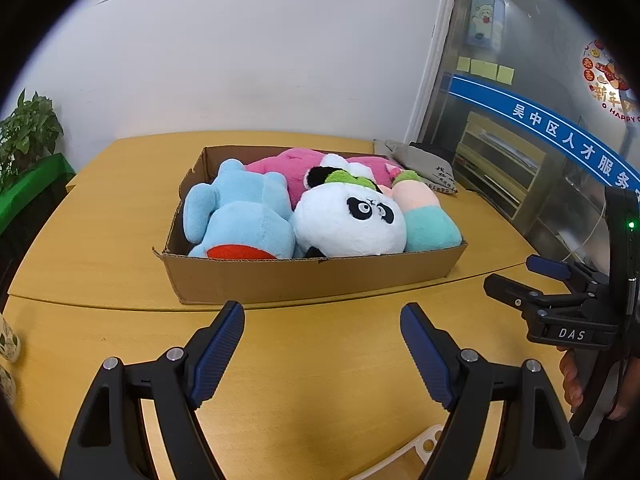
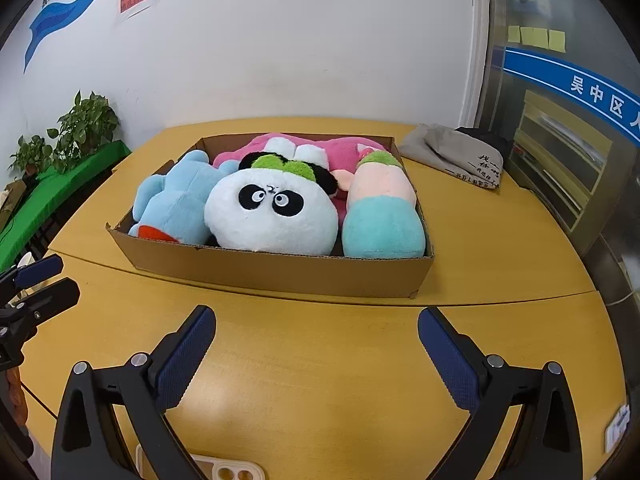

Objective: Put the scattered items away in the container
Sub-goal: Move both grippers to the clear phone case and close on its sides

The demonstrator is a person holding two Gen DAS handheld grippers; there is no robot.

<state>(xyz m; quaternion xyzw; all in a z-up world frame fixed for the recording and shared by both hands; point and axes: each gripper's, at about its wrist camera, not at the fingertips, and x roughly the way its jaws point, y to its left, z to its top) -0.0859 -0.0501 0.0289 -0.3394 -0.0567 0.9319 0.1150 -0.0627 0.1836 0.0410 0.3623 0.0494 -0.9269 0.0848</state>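
A shallow cardboard box [image 1: 304,280] [image 2: 280,272] stands on the yellow table [image 1: 320,380] [image 2: 320,380]. In it lie a blue plush [image 1: 244,216] [image 2: 176,208], a white panda plush [image 1: 348,220] [image 2: 272,216], a pink plush [image 1: 292,168] [image 2: 256,148] and a teal-and-peach plush [image 1: 428,220] [image 2: 380,216]. My left gripper [image 1: 322,328] is open and empty over the table in front of the box. My right gripper [image 2: 316,332] is open and empty too; it shows at the right edge of the left wrist view [image 1: 516,280].
A grey cloth bag [image 1: 424,164] [image 2: 456,156] lies behind the box at the right. Potted plants [image 2: 80,128] on a green ledge stand at the left. A glass door is at the right. A white plastic piece [image 2: 224,468] lies at the near edge.
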